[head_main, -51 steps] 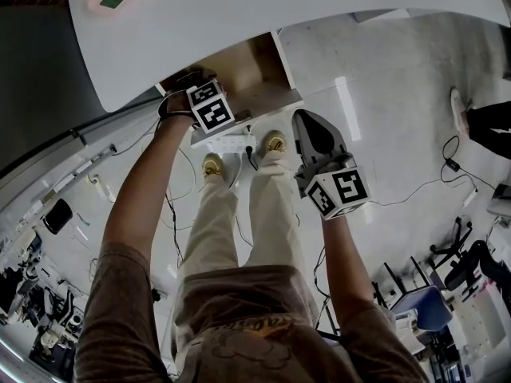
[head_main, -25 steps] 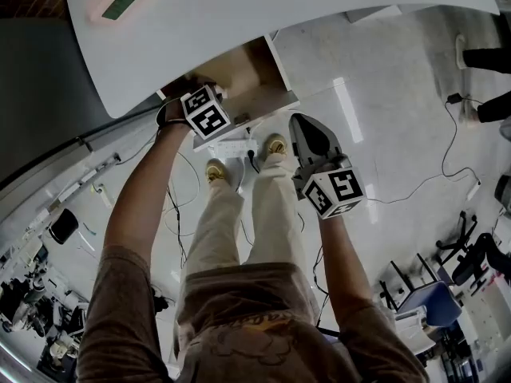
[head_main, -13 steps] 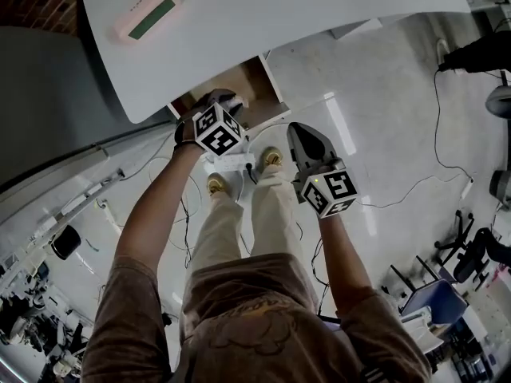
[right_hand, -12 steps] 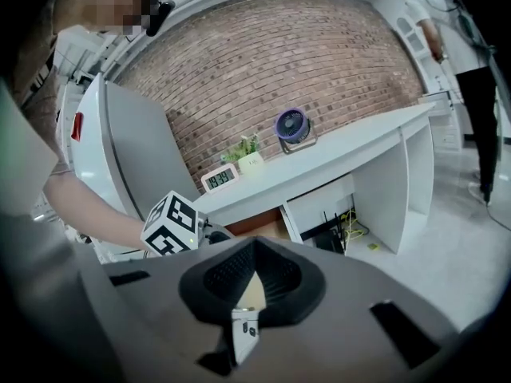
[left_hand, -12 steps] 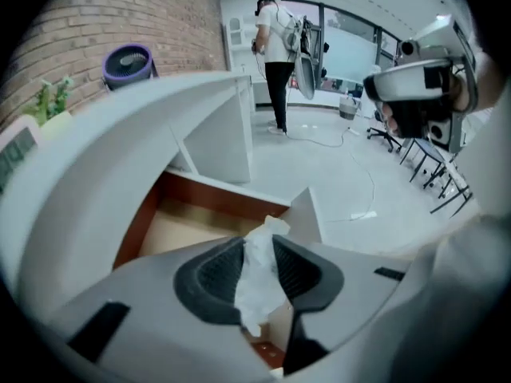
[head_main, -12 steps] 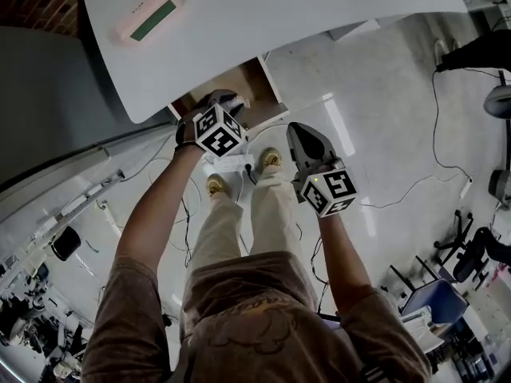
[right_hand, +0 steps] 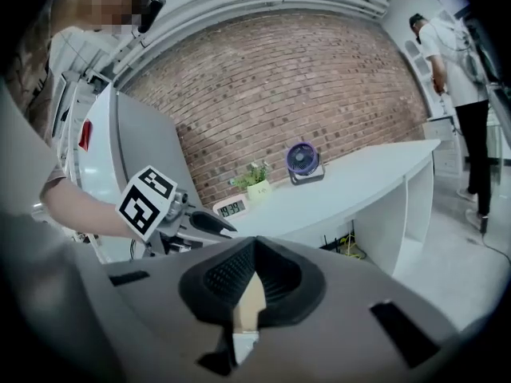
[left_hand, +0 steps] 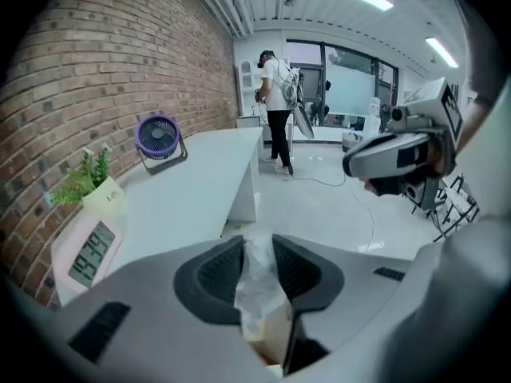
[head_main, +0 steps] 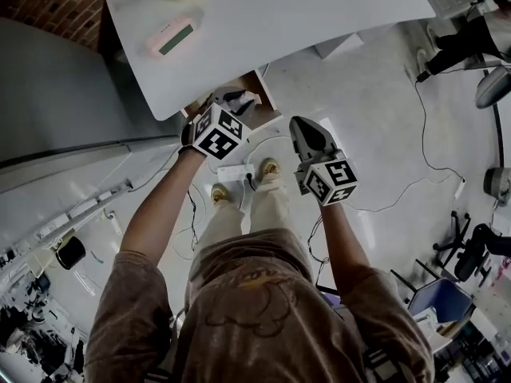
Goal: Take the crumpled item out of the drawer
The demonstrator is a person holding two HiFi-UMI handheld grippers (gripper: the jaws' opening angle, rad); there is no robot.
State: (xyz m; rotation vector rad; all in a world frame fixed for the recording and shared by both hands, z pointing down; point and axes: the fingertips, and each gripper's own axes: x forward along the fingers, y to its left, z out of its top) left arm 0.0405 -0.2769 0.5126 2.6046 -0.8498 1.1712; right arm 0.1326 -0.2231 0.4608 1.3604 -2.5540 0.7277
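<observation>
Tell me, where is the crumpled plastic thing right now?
The crumpled clear plastic wrapper is pinched between the jaws of the left gripper, held over the open wooden drawer at the edge of the white desk, left of centre in the head view.

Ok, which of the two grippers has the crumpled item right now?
The left gripper: a crumpled clear plastic piece is pinched between its jaws. The right gripper has its jaws closed together with nothing between them.
</observation>
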